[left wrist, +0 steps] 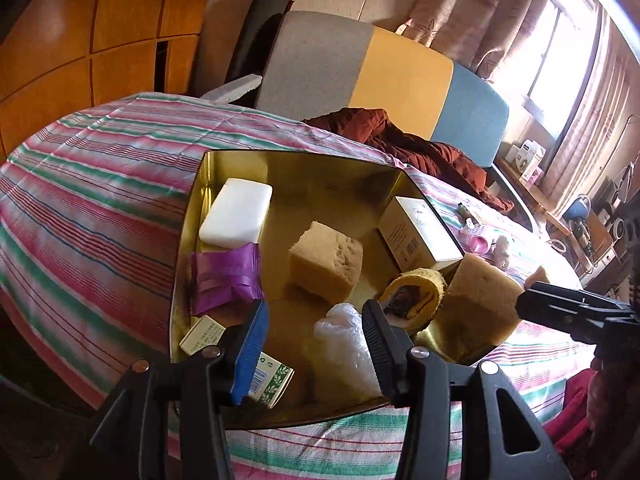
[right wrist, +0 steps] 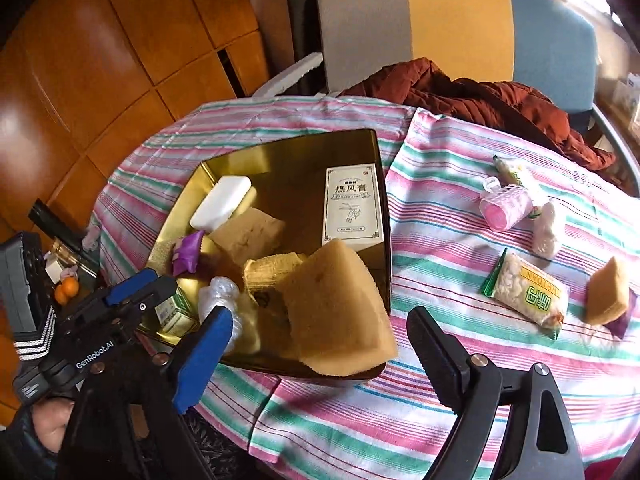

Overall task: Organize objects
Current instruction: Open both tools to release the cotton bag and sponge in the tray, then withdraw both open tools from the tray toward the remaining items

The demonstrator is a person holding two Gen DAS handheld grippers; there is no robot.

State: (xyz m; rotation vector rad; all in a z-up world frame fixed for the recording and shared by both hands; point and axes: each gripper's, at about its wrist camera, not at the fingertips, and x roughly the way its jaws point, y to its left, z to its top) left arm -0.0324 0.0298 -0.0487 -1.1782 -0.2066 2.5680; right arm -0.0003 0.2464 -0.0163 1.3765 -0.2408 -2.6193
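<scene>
**Item 1, nearest. Left gripper (left wrist: 316,344).** Pitched steeply down over the near edge of the gold tray (left wrist: 304,168). The fingers are parted and clamp nothing. A clear plastic bag (left wrist: 344,336) lies between them, against the black finger and clear of the blue one. The handle is held by a hand (right wrist: 52,428) at 8 o'clock in the right wrist view.

**Item 2. Right gripper (right wrist: 320,356).** Also pitched down, with the jaws spread wide and empty. The large sponge (right wrist: 340,308) lies just beyond them at 12 o'clock, with no pad pressed on it.

**Item 3. Large sponge, the thing in hand.** It is propped on the tray's near right rim, tilted, with one corner overhanging the striped cloth (right wrist: 440,380). The step is judged to be its release into the tray. To be done well, the open jaws should be drawn straight back so that no pad catches the foam. The sponge should then be nudged towards the tray's middle, or it may tip out.

**Item 4. Tray contents.**
- Near: rolled yellow cloth (left wrist: 420,288), small green box (left wrist: 272,380)
- Middle: purple packet (left wrist: 224,276), sponge cube (left wrist: 326,260)
- Far: white bar (left wrist: 236,212), white carton (right wrist: 352,204)

**Item 5. Still loose on the cloth, right wrist view.**
- 3 o'clock: snack packet (right wrist: 528,292) and second sponge (right wrist: 608,292)
- 2 o'clock: pink roller (right wrist: 504,208)

**Item 6, farthest.** Brown jacket (right wrist: 480,96) and chair (right wrist: 460,20), at 12 to 1 o'clock.
</scene>
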